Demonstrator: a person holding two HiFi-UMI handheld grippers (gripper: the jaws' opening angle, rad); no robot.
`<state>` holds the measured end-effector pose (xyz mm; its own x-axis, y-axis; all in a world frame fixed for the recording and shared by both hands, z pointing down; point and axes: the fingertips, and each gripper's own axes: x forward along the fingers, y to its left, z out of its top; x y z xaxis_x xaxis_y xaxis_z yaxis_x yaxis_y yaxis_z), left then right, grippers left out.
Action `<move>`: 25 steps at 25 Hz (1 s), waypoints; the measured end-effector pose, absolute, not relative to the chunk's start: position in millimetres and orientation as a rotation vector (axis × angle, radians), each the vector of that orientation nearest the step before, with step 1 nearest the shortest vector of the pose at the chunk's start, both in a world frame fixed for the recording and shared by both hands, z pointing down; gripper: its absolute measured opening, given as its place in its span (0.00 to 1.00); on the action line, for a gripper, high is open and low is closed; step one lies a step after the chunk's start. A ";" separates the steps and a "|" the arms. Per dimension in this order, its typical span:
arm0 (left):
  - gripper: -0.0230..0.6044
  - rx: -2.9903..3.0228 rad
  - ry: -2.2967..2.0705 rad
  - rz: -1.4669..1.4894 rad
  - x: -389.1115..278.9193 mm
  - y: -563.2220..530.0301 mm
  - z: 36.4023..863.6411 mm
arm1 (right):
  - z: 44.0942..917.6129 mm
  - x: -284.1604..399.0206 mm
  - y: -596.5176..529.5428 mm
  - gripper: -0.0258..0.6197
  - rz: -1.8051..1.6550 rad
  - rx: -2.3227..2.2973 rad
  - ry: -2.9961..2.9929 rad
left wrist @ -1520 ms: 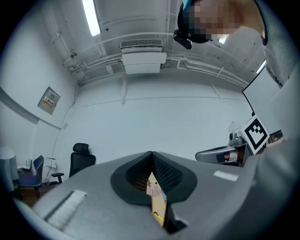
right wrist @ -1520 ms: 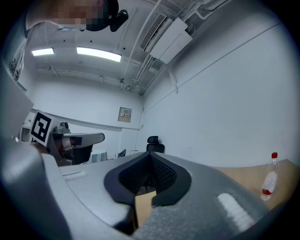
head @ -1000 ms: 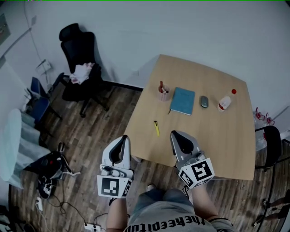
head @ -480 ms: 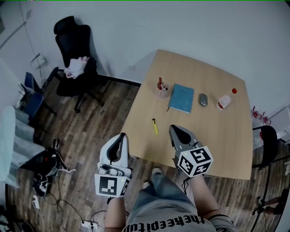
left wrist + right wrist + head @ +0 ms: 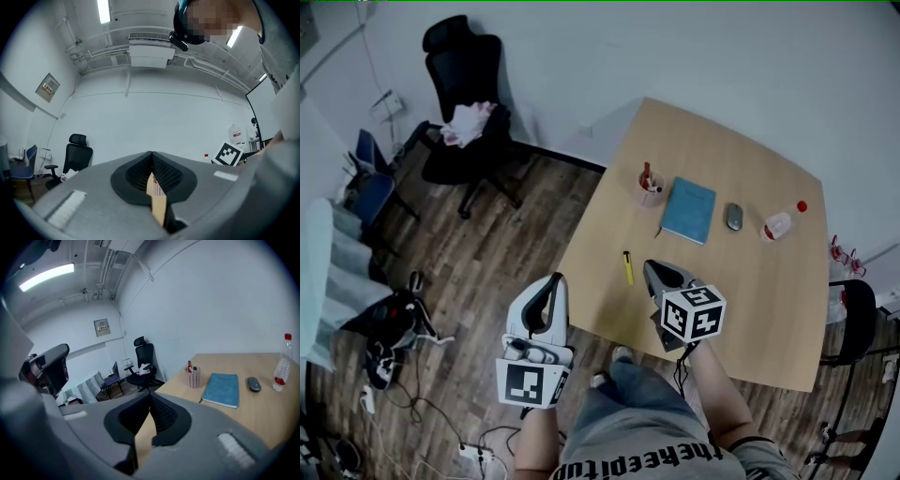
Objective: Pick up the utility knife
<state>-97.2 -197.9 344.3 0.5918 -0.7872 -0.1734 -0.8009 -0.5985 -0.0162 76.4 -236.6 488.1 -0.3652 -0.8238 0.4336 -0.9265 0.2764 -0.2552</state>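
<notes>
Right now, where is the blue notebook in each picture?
Head view: the blue notebook lies right of centre, between the pen cup and the mouse.
Left gripper view: not in it.
Right gripper view: right of centre, just right of the pen cup.
Shared landmark: the black office chair, seen in all three.

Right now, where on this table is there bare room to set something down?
Free: the table's right stretch between the mouse, bottle and near edge, and the far strip behind the pen cup and notebook. Crowded: that row, and near the utility knife beside the right gripper.
</notes>
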 end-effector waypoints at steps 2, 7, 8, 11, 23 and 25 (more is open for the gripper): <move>0.05 -2.721 1.376 0.213 -96.6 -202.9 348.2 | 505.3 76.1 -241.6 0.07 0.759 1.589 -2.300; 0.05 -2.720 1.428 0.189 -98.1 -213.6 355.8 | 542.8 72.8 -248.2 0.10 0.888 1.501 -2.240; 0.05 -2.717 1.436 0.184 -97.8 -215.3 356.1 | 549.2 72.6 -250.1 0.11 0.910 1.485 -2.229; 0.05 -2.708 1.456 0.169 -98.6 -219.6 357.1 | 566.4 73.3 -257.5 0.15 0.948 1.462 -2.188; 0.05 -2.661 1.590 0.111 -120.3 -226.6 367.7 | 620.5 69.6 -277.7 0.25 0.984 1.401 -2.050; 0.05 -2.651 1.615 0.102 -124.4 -227.4 369.2 | 628.3 70.5 -280.2 0.25 0.978 1.398 -2.025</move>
<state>-124.4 -227.4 369.2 0.4576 -0.8860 -0.0745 -0.8884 -0.4591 0.0035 70.5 -280.2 628.3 -0.3567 -0.5843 0.7289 -0.9342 0.2198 -0.2810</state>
